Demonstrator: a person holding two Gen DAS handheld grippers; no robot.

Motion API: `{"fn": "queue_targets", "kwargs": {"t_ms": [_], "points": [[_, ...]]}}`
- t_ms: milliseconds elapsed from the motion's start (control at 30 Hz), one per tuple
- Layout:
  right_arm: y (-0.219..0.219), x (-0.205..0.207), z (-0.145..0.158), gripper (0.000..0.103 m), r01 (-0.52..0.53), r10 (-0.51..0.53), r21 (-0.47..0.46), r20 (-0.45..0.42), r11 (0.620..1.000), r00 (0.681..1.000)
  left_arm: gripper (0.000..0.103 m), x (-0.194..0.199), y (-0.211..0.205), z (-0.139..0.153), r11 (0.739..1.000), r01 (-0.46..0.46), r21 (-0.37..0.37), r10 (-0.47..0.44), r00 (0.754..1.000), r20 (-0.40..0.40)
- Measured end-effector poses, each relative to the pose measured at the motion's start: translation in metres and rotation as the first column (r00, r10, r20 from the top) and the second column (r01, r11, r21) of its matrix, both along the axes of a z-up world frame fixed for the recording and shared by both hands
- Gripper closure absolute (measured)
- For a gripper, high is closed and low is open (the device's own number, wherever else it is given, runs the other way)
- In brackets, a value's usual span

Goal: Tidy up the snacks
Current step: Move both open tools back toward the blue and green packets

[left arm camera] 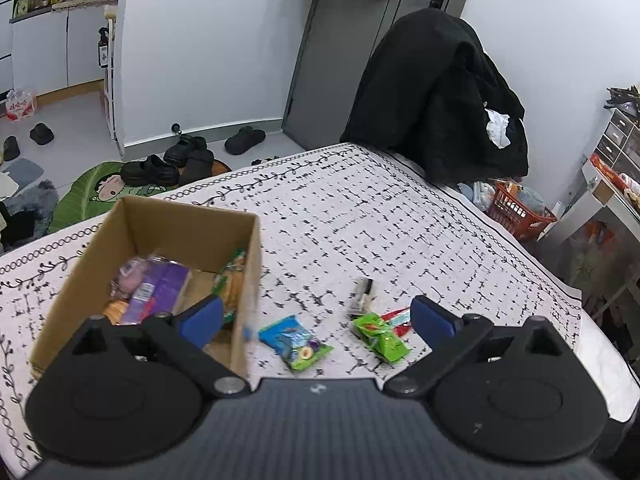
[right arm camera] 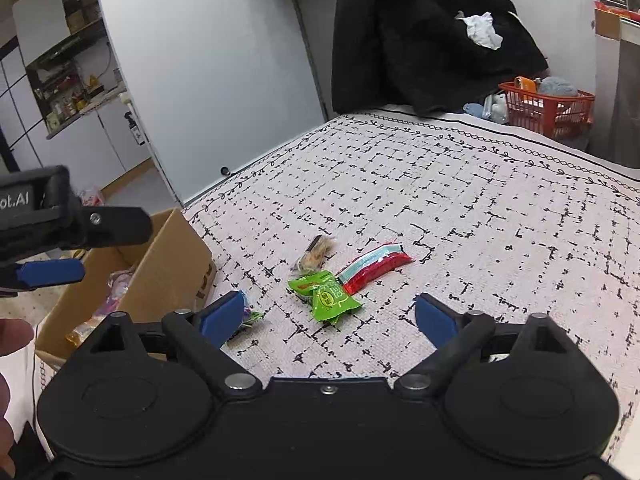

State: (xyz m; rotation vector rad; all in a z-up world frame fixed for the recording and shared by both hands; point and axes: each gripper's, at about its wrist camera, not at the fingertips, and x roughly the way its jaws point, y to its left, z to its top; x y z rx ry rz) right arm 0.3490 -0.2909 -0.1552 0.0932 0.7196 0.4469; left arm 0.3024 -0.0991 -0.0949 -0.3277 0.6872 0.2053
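Note:
A cardboard box (left arm camera: 168,216) stands on the patterned tablecloth (left arm camera: 360,216) and holds several snack packets (left arm camera: 160,288). Loose on the cloth lie a blue-green packet (left arm camera: 295,342), a green packet (left arm camera: 380,334), a red packet (left arm camera: 396,318) and a small clear packet (left arm camera: 362,296). My left gripper (left arm camera: 316,318) is open and empty, its left finger over the box. My right gripper (right arm camera: 330,316) is open and empty, just short of the green packet (right arm camera: 328,294). The red packet (right arm camera: 374,266), clear packet (right arm camera: 314,256) and box (right arm camera: 160,268) show there too. The left gripper (right arm camera: 50,272) hangs over the box.
A chair draped with a black coat (left arm camera: 440,92) stands at the table's far side. A red basket (left arm camera: 516,208) sits beyond the right edge. Shoes (left arm camera: 168,160) and a green mat lie on the floor to the left.

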Motion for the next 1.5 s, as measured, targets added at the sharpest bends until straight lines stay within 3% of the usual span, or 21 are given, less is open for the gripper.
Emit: {"fn": "queue_targets", "kwargs": {"t_ms": [167, 367, 567, 1033, 1367, 1433, 1500], "points": [[-0.009, 0.009, -0.008, 0.022, -0.016, 0.017, 0.029, -0.023, 0.999, 1.000, 0.017, 0.009, -0.013, -0.011, 1.000, -0.005, -0.012, 0.004, 1.000, -0.029], [-0.009, 0.018, -0.021, 0.026, -0.047, 0.048, 0.023, -0.047, 0.999, 0.998, 0.024, 0.022, -0.028, -0.030, 1.000, -0.008, 0.008, 0.008, 0.997, -0.070], [-0.009, 0.031, -0.036, 0.040, -0.087, 0.087, 0.014, -0.074, 0.996, 0.993, 0.038, 0.036, -0.032, -0.052, 0.999, -0.051, -0.005, 0.050, 0.992, -0.119], [0.006, 0.051, -0.052, 0.046, -0.230, 0.229, -0.019, -0.040, 0.973, 0.973, 0.039, 0.057, -0.029, -0.084, 0.982, -0.188, -0.035, 0.181, 0.973, -0.145], [0.015, 0.067, -0.067, 0.047, -0.264, 0.263, -0.043, -0.032, 0.964, 0.964, 0.039, 0.065, -0.028, -0.104, 0.963, -0.265, -0.051, 0.252, 0.951, -0.176], [0.017, 0.069, -0.069, 0.060, -0.269, 0.267, -0.059, -0.029, 0.961, 0.963, 0.039, 0.068, -0.028, -0.108, 0.961, -0.273, -0.052, 0.260, 0.948, -0.186], [0.018, 0.066, -0.068, 0.061, -0.271, 0.270, -0.089, -0.023, 0.959, 0.963, 0.039, 0.072, -0.028, -0.112, 0.963, -0.265, -0.049, 0.251, 0.947, -0.199]]}}
